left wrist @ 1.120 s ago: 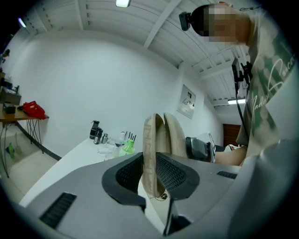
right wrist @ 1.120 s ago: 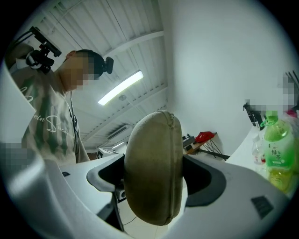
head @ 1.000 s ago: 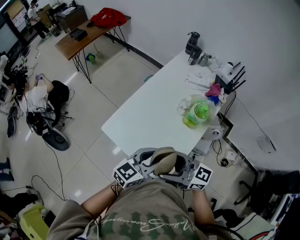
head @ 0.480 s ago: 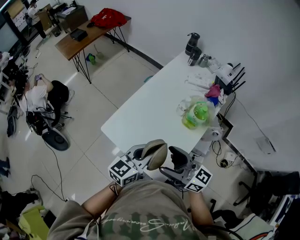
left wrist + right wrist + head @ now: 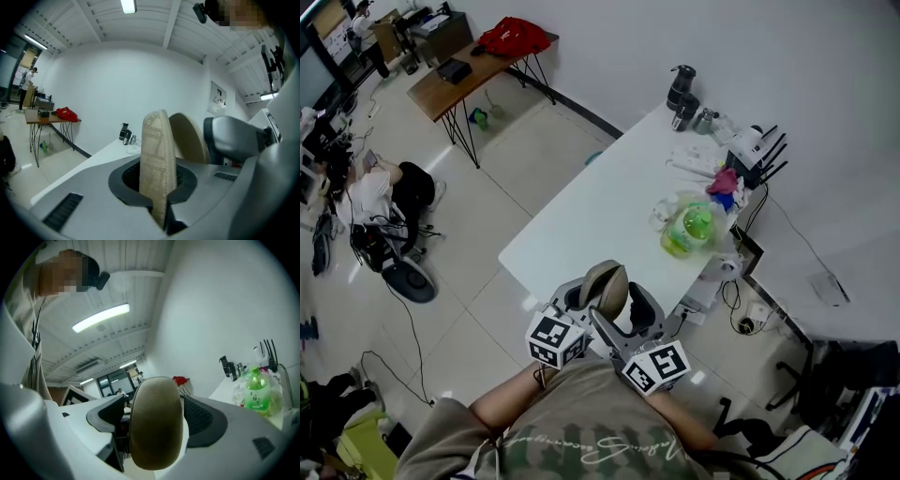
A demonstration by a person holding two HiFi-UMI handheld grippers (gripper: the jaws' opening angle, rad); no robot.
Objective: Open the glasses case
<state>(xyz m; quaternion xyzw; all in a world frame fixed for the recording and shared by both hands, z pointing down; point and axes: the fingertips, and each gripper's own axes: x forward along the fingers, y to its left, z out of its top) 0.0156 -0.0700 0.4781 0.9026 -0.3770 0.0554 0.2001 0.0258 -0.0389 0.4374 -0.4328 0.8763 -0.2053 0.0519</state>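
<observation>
A tan glasses case [image 5: 606,284] is held in the air just short of the near corner of a white table [image 5: 600,216]. Its long axis is set along the jaws, pointing away from the person. One fabric-covered half is clamped edge-on by the left gripper [image 5: 579,298]. The other half, standing apart from it, is pinched by the right gripper [image 5: 636,311]. A green bottle [image 5: 692,225] is seen on the table, with pale floor tiles [image 5: 478,244] and a wooden desk [image 5: 459,70] beyond.
</observation>
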